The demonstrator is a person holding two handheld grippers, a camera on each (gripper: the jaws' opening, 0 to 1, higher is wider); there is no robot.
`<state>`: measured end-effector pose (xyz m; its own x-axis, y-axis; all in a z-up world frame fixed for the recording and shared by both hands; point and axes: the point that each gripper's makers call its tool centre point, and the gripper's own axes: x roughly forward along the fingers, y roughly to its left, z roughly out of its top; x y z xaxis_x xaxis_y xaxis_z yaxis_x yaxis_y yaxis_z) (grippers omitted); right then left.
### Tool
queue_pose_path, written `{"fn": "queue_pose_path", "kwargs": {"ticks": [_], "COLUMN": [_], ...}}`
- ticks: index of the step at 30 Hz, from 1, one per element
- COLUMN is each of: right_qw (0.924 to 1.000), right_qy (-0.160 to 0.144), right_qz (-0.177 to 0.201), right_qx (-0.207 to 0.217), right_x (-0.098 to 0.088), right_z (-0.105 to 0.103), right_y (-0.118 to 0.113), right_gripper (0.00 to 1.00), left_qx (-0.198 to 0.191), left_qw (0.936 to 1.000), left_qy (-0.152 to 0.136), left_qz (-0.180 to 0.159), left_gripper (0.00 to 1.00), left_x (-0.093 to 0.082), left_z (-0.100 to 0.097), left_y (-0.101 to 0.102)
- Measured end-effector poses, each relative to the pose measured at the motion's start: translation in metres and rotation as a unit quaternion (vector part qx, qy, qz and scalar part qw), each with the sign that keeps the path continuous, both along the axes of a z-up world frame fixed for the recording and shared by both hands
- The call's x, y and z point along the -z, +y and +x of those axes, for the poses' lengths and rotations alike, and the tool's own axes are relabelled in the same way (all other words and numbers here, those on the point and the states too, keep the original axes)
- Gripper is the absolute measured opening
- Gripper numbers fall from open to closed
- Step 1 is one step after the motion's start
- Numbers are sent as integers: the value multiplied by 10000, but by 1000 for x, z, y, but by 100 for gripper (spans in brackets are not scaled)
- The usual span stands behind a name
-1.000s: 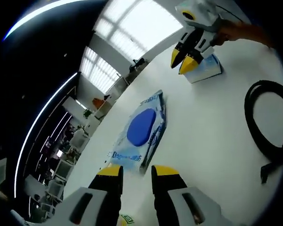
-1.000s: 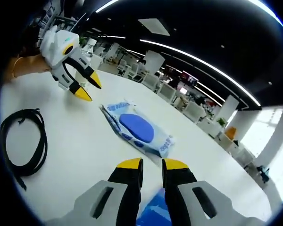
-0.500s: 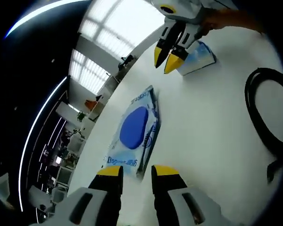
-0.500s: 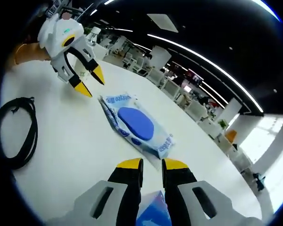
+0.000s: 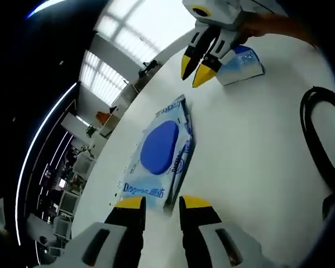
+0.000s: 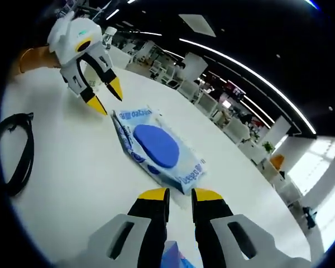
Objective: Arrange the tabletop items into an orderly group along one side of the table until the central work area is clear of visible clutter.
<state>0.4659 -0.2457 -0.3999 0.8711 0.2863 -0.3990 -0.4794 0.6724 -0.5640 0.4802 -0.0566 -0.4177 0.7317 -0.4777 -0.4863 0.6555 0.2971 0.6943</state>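
A: Where did the wipes pack (image 5: 161, 152) lie?

B: Flat on the white desk (image 5: 251, 145), just ahead of the left gripper (image 5: 161, 203) at 12 o'clock in the left gripper view. Its jaws stood slightly apart, holding nothing.

A: And the right gripper (image 6: 180, 194)?

B: Jaws close together with a narrow gap, the pack (image 6: 154, 148) just beyond the tips. A blue-and-white packet (image 6: 172, 259) showed between the jaw bases; whether it was clamped, I could not tell.

A: Anything else?

B: A black cable (image 5: 319, 146) at 3 o'clock in the left gripper view.
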Motion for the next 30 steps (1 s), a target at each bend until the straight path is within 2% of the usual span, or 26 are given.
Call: {"fn": "queue_pose_path", "kwargs": {"ticks": [5, 12, 16, 20, 24, 27, 30], "right_qw": [9998, 9997, 9998, 9996, 9991, 9986, 9983], "right_qy": [24, 82, 171, 202, 225, 248, 302], "right_qz": [-182, -208, 31, 61, 278, 379, 433], "right_qx": [-8, -26, 95, 170, 216, 262, 256], "right_x": [1, 1, 4, 7, 8, 11, 17], "right_z": [4, 7, 9, 10, 12, 14, 15], "right_y": [-3, -3, -5, -8, -10, -9, -9], "right_gripper": [14, 14, 14, 14, 14, 14, 14], "left_qx": [-32, -90, -119, -179, -234, -459, -454], "left_qw": [9997, 9998, 9998, 9994, 9994, 9988, 9988], "left_qy": [-153, 11, 74, 48, 172, 193, 189], "left_qz": [171, 204, 137, 285, 171, -38, 49], "left_gripper": [21, 21, 21, 21, 21, 22, 21], "left_x": [-4, 4, 6, 10, 14, 13, 14], "left_z": [4, 5, 7, 10, 11, 15, 16], "left_y": [2, 7, 8, 13, 14, 18, 20]}}
